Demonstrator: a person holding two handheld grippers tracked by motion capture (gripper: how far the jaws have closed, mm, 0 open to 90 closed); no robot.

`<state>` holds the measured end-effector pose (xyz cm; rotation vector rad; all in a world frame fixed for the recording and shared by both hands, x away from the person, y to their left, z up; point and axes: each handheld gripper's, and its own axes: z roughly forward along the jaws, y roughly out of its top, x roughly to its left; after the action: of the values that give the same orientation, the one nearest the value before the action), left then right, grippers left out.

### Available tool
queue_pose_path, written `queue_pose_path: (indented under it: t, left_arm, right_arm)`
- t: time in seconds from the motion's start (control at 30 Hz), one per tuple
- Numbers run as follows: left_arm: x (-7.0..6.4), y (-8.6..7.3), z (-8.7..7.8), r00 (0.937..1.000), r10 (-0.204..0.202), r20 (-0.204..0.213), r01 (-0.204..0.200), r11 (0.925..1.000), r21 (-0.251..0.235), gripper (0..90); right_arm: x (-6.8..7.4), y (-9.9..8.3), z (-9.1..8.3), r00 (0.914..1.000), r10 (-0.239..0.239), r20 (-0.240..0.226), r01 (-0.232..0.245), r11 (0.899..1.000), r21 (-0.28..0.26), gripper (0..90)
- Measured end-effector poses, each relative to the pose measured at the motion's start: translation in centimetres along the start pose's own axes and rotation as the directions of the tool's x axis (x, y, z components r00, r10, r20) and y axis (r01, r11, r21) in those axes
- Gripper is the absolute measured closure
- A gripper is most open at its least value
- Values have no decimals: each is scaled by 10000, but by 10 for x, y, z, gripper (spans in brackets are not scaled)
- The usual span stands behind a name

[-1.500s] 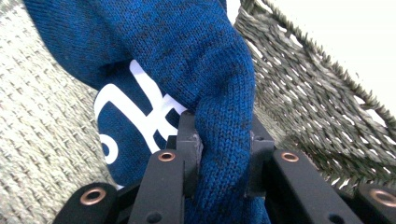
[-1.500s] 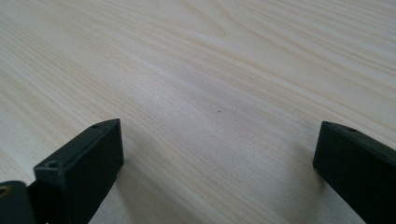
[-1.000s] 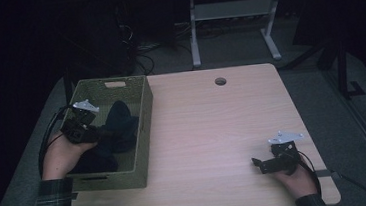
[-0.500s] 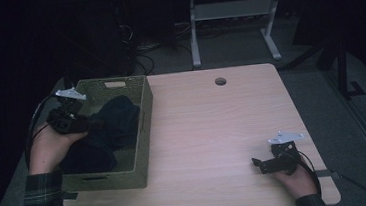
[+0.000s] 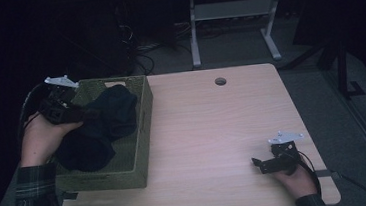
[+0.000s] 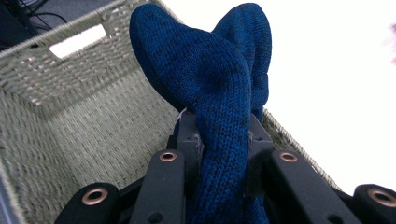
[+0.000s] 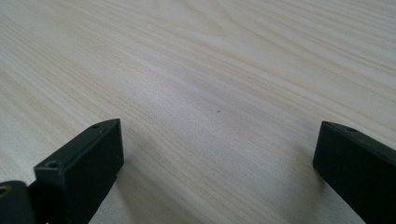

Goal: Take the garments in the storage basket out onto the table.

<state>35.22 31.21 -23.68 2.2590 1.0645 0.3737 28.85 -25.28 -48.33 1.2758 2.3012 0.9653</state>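
Left tongs [image 5: 74, 114]: we are seeing them pinching the dark blue knitted garment [image 6: 219, 84], the knit bunched between the jaws.
Change: a second ago these tongs were sitting low inside the woven basket [image 5: 143, 131]; now they are standing raised at its left rim, and the cloth is trailing up with them.
Garment: part of it is hanging from the tongs, the rest is lying heaped in the basket at the left of the desk [image 5: 223, 129].
Meaning: we are judging that the garment is being lifted out and is not yet free of the basket.
Right tongs [image 5: 258, 163]: spread wide, resting on bare desk near the right front corner, same spot as in both earlier frames.
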Motion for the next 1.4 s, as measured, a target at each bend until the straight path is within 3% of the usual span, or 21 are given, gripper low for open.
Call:
queue_pose_path:
  t: [0.3, 0.73, 1.1, 1.4]
  left_arm:
    - [-4, 16, -21, 9994, 247, -225, -254, 9992, -307, 741]
    - [-16, 34, -35, 9980, 627, -73, -631, 9943, -858, 741]
    - [-31, 55, -34, 9934, 1129, 216, -1099, 9878, -1108, 745]
    - [-50, 71, -24, 9872, 1477, 598, -1390, 9817, -1304, 745]
  right_arm:
    - [0, 0, 0, 10000, 2, 8, -2, 10000, -6, 15]
    - [0, 0, 0, 10000, 0, 5, 0, 10000, -5, 15]
    - [0, 0, 0, 10000, -48, 18, 49, 10000, -34, 15]
    - [0, 0, 0, 10000, -37, 18, 37, 10000, -30, 15]
